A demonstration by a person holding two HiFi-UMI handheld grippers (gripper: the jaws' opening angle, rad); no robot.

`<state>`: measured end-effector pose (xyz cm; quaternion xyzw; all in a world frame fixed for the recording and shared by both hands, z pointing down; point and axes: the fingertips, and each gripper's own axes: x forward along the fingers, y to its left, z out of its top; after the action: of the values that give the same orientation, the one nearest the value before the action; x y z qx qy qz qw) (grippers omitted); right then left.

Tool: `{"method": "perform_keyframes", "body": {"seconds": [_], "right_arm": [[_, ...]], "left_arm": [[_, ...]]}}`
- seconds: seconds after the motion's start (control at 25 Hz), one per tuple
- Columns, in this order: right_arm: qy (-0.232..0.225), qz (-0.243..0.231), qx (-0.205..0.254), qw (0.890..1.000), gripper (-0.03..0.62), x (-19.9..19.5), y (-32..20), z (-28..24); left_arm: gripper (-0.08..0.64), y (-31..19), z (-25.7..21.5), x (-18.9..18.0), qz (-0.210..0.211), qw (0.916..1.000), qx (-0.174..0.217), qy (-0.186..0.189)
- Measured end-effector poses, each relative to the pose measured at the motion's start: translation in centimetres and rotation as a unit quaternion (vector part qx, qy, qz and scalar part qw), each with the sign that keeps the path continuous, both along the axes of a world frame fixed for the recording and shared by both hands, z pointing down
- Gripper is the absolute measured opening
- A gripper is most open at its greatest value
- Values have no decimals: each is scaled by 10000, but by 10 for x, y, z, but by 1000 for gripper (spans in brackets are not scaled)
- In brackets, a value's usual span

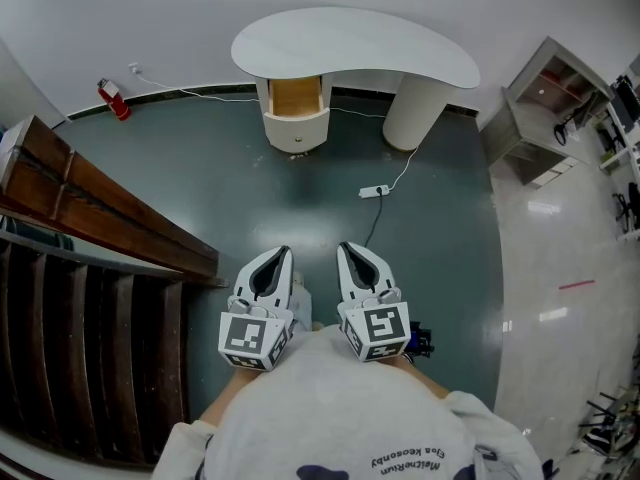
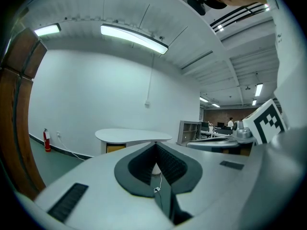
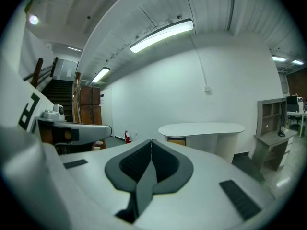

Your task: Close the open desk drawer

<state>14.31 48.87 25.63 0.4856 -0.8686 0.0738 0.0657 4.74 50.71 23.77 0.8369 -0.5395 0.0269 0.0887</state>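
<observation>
Drawer (image 1: 297,98) standing open in the left pedestal of a white, kidney-shaped desk (image 1: 350,43), which sits at the far end of the room against a white wall. The drawer juts toward the near side and shows a light wooden inside behind its curved white front. A round white column (image 1: 414,110) holds up the right end of the desk. On the dark green floor (image 1: 250,208) between the desk and the person lies a white power strip (image 1: 374,191), its cable running off toward the column. A red fire extinguisher (image 1: 113,99) stands at the far left by the wall. A brown wooden stair railing (image 1: 100,203) runs along the left side, and a grey shelf unit (image 1: 545,118) stands at the right. Nearest, well apart from the desk, the left gripper (image 1: 283,252) and right gripper (image 1: 343,247) are held side by side close to the person's grey sweatshirt (image 1: 340,408), pointing toward the desk. Both have their dark jaws pressed together with nothing between them.
</observation>
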Motion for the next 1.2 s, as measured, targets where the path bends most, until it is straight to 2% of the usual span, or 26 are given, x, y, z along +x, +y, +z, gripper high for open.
{"method": "perform_keyframes", "body": {"seconds": [0.24, 0.52, 0.8, 1.0, 1.2], "right_arm": [[138, 76, 59, 9999, 18, -15, -51, -9], [170, 278, -31, 9995, 18, -36, -105, -5], [213, 670, -134, 9974, 18, -37, -144, 0], [206, 795, -224, 9964, 18, -43, -164, 5], [245, 689, -297, 9969, 18, -55, -178, 4]], "left_arm": [[6, -56, -7, -17, 51, 9999, 41, 157], [6, -116, -5, -35, 320, 9993, -25, 203], [6, -163, -3, -41, 697, 9973, -78, 215], [6, -186, 0, -46, 864, 9960, -105, 211], [6, -195, 4, -56, 814, 9960, -247, 266]]}}
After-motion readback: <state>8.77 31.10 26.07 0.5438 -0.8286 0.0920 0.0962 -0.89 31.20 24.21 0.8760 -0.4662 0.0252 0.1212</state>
